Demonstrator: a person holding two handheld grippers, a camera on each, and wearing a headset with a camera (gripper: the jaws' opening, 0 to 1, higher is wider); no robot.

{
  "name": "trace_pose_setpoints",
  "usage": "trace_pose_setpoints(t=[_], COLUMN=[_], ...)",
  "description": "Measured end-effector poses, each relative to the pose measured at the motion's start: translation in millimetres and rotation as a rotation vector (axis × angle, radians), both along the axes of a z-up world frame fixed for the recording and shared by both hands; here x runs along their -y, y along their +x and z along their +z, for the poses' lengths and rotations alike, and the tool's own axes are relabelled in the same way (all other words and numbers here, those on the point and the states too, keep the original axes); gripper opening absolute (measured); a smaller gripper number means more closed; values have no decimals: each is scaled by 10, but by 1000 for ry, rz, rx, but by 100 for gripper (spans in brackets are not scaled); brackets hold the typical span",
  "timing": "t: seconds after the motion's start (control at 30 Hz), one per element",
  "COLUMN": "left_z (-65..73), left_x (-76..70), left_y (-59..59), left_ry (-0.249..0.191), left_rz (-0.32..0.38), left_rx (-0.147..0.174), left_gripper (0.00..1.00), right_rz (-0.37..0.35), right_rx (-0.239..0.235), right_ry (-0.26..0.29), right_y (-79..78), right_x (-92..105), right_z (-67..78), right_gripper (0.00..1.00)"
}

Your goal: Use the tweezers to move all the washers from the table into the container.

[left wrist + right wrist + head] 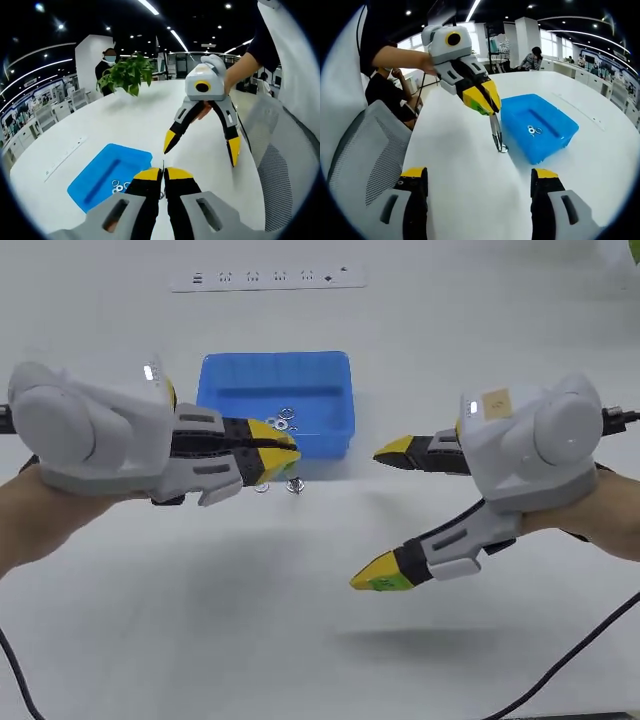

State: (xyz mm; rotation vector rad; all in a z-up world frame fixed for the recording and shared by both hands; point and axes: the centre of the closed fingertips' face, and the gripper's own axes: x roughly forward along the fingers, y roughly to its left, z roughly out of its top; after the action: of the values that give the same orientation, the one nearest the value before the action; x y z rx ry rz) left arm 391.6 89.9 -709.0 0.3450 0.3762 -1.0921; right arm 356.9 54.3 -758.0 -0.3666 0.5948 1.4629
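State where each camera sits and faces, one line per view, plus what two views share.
Head view: on the headset, looking down at the blue container, left gripper, right gripper and both hands.
Left gripper view: along its own shut jaws, facing the open right gripper.
Right gripper view: along its own spread jaws, facing the tweezers at a washer.
Both gripper views share the blue container.

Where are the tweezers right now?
In the right gripper view, the tweezers are pinched in the left gripper, tips down by a washer on the white table, just beside the blue container.
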Motion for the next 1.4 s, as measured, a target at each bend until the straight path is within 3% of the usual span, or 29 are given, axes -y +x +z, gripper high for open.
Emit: trace_pose_setpoints(t=[0.17, 0.4, 0.6, 1.07, 1.27, 1.4], left_z=[-16, -30, -37, -63, -73, -77], left_x=[45, 79, 66, 82, 78, 63], left_y=[-32, -58, -55, -76, -81, -75], left_ry=[5, 0, -8, 4, 12, 17], left_rz=[-45, -65, -57, -71, -76, -70], left_rx=[-31, -44, -53, -53, -53, -52], left_gripper=[6, 6, 6, 7, 7, 7], right_rz=[20, 56, 64, 86, 116, 159], right_rx=[0, 11, -1, 23, 68, 157], right_ry=[12, 24, 38, 42, 14, -2], right_y=[111, 197, 213, 274, 242, 237], right_x=[-204, -470, -543, -624, -646, -650], right_z=[-11, -23, -32, -44, -88, -88], right_gripper=[76, 62, 46, 18, 13, 12])
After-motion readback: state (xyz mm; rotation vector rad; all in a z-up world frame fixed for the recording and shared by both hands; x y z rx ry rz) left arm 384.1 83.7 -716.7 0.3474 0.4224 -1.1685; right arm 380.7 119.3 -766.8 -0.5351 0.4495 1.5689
